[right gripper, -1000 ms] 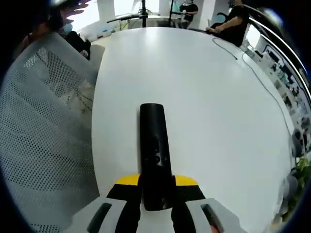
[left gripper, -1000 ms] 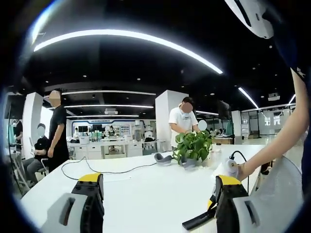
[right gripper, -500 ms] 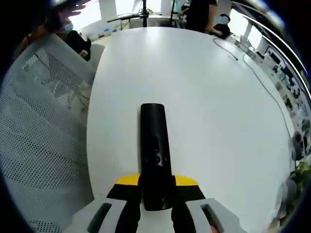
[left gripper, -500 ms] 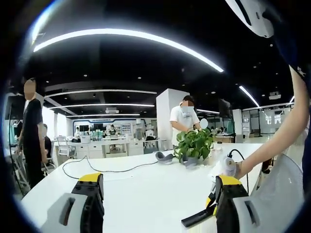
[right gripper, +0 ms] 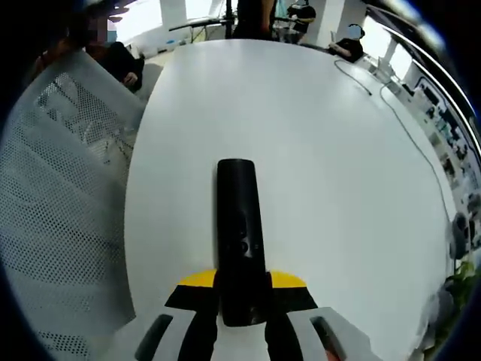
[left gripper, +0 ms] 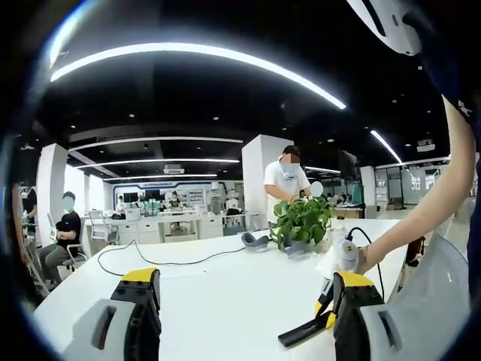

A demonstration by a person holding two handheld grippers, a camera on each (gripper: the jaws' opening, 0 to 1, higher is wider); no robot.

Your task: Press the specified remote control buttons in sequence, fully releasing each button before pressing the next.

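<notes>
Right gripper (right gripper: 240, 312) clenches a black remote (right gripper: 239, 233) pointing toward 12 o'clock over the white bench (right gripper: 316, 158), while left gripper (left gripper: 244, 316) stands released.

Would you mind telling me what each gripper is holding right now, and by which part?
The right gripper clamps the black remote control by its near end, far end free. The left gripper is open, holding nothing.

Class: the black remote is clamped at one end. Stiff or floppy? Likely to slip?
The remote probably is stiff: it juts straight from the right gripper, no sag. Its glossy shell may slide. Its flat, long shape looks unlikely to roll.
</notes>
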